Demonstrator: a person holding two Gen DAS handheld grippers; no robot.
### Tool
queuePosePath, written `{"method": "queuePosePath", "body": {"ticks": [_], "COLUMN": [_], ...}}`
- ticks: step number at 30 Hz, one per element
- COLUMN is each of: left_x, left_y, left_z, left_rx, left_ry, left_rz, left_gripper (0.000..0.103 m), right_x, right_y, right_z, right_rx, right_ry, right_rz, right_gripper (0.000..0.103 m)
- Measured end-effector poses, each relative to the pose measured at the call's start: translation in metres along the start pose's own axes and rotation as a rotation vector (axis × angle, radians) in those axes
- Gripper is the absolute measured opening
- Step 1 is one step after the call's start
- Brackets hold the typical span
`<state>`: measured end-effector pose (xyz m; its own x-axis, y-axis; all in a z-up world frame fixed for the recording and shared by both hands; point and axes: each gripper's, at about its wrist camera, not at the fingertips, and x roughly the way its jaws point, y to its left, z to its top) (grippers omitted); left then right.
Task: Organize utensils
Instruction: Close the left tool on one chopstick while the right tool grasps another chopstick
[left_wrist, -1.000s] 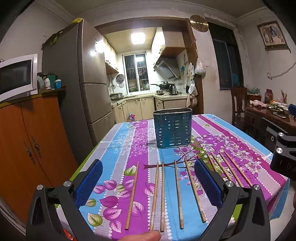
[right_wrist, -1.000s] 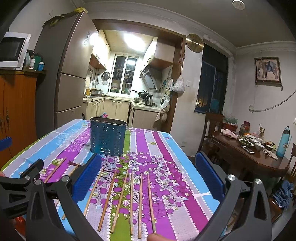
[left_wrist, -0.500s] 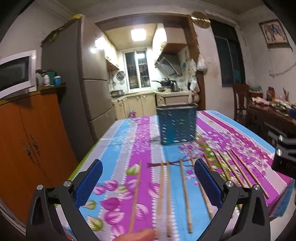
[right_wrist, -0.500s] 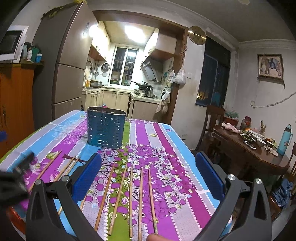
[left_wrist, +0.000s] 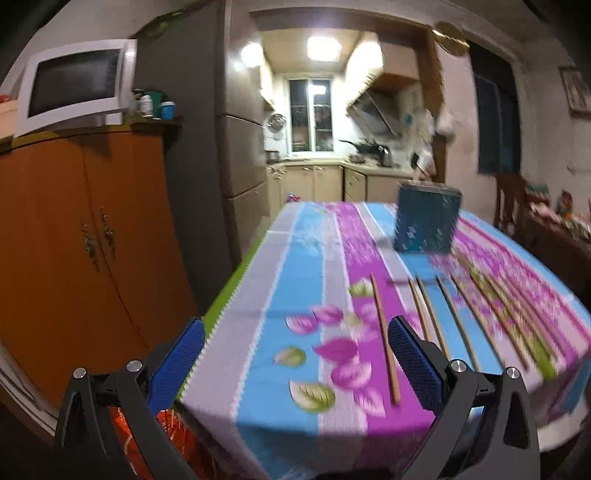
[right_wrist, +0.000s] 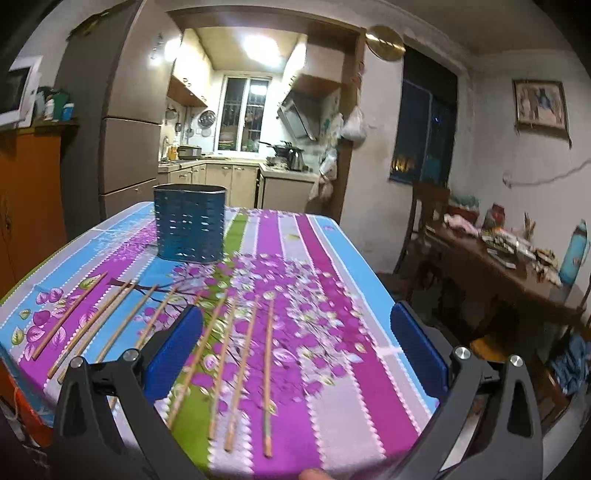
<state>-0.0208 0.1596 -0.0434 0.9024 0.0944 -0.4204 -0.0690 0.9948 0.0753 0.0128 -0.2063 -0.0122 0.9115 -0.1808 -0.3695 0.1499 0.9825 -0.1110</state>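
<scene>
Right wrist view: wooden chopsticks (right_wrist: 242, 363) lie in a loose row, side by side, on the floral-clothed bench (right_wrist: 332, 295), with the blue slotted holder (right_wrist: 189, 228) standing upright well behind them. Both grippers, right (right_wrist: 295, 352) and left (left_wrist: 295, 363), hang above the bench's near edge, fingers (left_wrist: 413, 360) spread wide and empty

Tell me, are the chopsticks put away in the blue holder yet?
Not yet. Nothing looks done: the chopsticks all lie on the tablecloth, and none show above the holder rim. Nothing is in hand: the left gripper and right gripper are open and empty. All the picking up remains.
</scene>
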Motion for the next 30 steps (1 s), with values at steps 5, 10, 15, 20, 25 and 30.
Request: {"method": "queuePosePath", "body": {"ticks": [5,10,15,20,25,30], "left_x": [-0.013,-0.008,0.018,0.043,0.047,0.05], "left_y": [-0.042,-0.088,-0.104,-0.105,-0.109,-0.11], "left_z": [-0.019,-0.037,-0.053,-0.061,-0.064,-0.065], "left_rx": [0.184,0.287,0.274,0.234,0.246,0.254], "left_ry": [0.011,0.081,0.159,0.217,0.21,0.201], "left_rz": [-0.132,-0.279,-0.309,-0.324,-0.319,-0.314], "left_gripper": [0.079,0.066,0.043,0.016,0.016,0.016], "right_x": [-0.004,-0.007,-0.012,-0.004,-0.005,-0.004], "right_y": [-0.015,-0.011,-0.001,0.006,0.017,0.035], "right_z": [-0.017,-0.036,-0.048,-0.06,-0.068,-0.072], "right_rx": [0.035,0.05,0.015,-0.008,-0.061,-0.106], "right_ry": [0.096,0.152,0.148,0.189,0.192,0.199], "right_rz": [0.045,0.108,0.13,0.143,0.165,0.223], "right_gripper": [0.098,0.098,0.098,0.084,0.067,0.046]}}
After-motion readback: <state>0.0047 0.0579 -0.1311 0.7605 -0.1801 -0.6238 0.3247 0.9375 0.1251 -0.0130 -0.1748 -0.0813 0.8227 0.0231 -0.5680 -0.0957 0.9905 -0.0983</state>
